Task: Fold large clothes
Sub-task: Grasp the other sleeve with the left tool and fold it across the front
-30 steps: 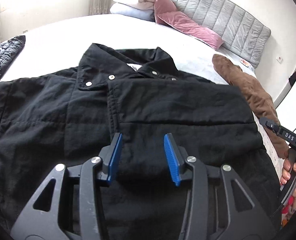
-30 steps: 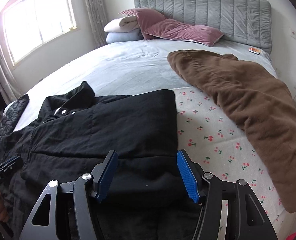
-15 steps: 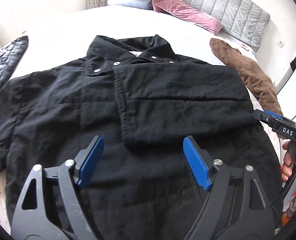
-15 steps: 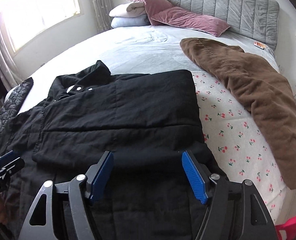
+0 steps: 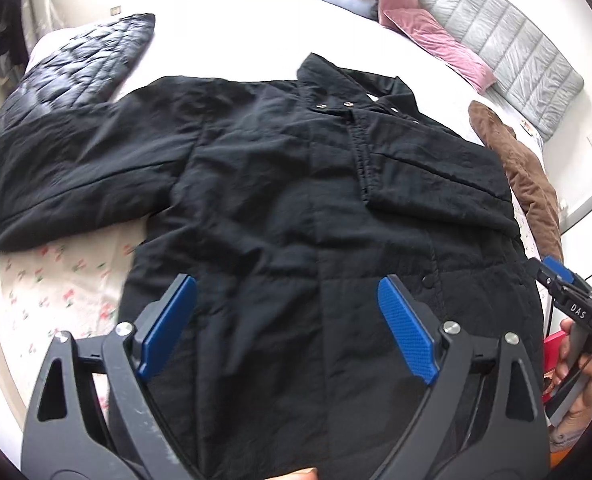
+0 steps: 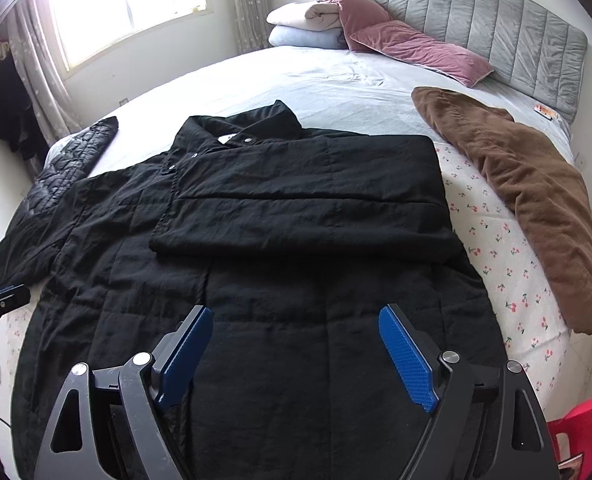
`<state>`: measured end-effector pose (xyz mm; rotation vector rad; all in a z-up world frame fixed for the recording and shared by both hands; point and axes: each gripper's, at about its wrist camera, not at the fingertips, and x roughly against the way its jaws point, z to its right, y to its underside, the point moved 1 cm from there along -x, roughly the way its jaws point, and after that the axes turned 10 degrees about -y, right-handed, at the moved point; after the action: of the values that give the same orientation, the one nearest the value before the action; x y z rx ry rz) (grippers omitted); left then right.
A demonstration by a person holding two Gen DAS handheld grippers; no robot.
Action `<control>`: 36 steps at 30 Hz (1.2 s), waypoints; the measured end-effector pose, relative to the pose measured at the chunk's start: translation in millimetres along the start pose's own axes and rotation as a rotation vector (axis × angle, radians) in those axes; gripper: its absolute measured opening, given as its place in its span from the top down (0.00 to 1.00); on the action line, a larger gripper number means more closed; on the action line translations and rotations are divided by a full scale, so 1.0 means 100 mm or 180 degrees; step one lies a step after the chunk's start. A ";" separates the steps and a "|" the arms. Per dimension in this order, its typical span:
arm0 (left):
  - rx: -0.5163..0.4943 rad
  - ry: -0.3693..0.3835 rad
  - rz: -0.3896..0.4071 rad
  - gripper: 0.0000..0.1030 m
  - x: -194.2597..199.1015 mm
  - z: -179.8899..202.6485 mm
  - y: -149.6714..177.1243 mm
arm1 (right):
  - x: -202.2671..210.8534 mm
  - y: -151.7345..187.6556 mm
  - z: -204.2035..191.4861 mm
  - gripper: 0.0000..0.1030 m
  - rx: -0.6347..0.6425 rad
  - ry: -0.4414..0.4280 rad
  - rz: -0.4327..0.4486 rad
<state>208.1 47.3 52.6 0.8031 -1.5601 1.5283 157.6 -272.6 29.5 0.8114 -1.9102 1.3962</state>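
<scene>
Right wrist: black coat (image 6: 255, 264) hem between spread claw (image 6: 296, 356) pads.

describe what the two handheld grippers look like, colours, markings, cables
Both the left gripper and right gripper have matte black triangular-cutout frames with silver round bolts and flat blue textured finger pads. The right one's black body, seen from the left wrist camera, carries white "DAS" lettering and a thin black cable.

Black tool (image 5: 287, 334), blue pads (image 5: 406, 330), silver screws
</scene>
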 end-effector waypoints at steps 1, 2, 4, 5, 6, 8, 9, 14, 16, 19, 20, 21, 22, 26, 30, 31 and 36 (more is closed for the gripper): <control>0.0044 -0.0019 -0.0002 0.10 0.03 -0.10 0.03 | -0.02 0.05 -0.01 0.13 -0.0013 -0.0063 0.0000; 0.0091 -0.0037 0.0000 0.10 0.06 -0.21 0.07 | -0.04 0.09 -0.02 0.13 -0.0027 -0.0121 -0.0015; 0.0197 -0.0082 0.0014 0.10 0.08 -0.43 0.14 | -0.13 0.15 -0.04 0.12 -0.0013 -0.0184 -0.0095; 0.0251 -0.0114 0.0010 0.10 0.08 -0.55 0.17 | -0.17 0.16 -0.04 0.12 -0.0010 -0.0213 -0.0102; 0.0317 -0.0143 0.0012 0.10 0.08 -0.67 0.20 | -0.20 0.16 -0.04 0.12 -0.0054 -0.0226 -0.0076; 0.0429 -0.0158 0.0035 0.10 0.08 -0.88 0.24 | -0.24 0.18 -0.03 0.12 -0.0112 -0.0270 -0.0082; 0.0517 -0.0148 0.0069 0.10 0.08 -1.01 0.27 | -0.25 0.19 -0.02 0.12 -0.0110 -0.0288 -0.0086; 0.1056 -0.0035 0.0106 0.10 -0.05 -1.65 0.32 | -0.37 0.19 0.01 0.12 -0.0147 -0.0280 -0.0106; 0.1302 -0.0047 0.0146 0.10 -0.13 -1.90 0.31 | -0.44 0.20 0.02 0.12 -0.0195 -0.0354 -0.0182; 0.1551 -0.0081 0.0280 0.10 -0.28 -2.18 0.26 | -0.51 0.21 0.00 0.12 -0.0162 -0.0386 -0.0235; 0.1647 -0.0120 0.0304 0.10 -0.36 -2.27 0.24 | -0.53 0.21 -0.01 0.12 -0.0154 -0.0374 -0.0242; 0.1767 -0.0161 0.0305 0.10 -0.43 -2.36 0.24 | -0.54 0.22 -0.02 0.12 -0.0157 -0.0369 -0.0246; 0.1895 -0.0182 0.0304 0.10 -0.51 -2.46 0.23 | -0.56 0.22 -0.03 0.12 -0.0157 -0.0376 -0.0256; 0.2488 -0.0271 0.0416 0.10 -0.76 -2.82 0.18 | -0.59 0.23 -0.07 0.12 -0.0099 -0.0381 -0.0279; 0.2773 -0.0512 0.0638 0.28 -0.85 -2.99 0.05 | -0.64 0.24 -0.07 0.12 -0.0108 -0.0366 -0.0320; 0.2804 -0.0590 0.0653 0.50 -0.86 -3.00 0.03 | -0.66 0.25 -0.06 0.12 -0.0108 -0.0360 -0.0332; 0.2654 -0.0944 0.0979 0.89 -0.60 -2.87 -0.06 | -0.66 0.24 0.00 0.12 -0.0163 -0.0354 -0.0316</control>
<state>273.0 327.2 -8.2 1.3313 -1.2514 2.4346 179.3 -259.6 -35.8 0.9632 -1.9526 1.2612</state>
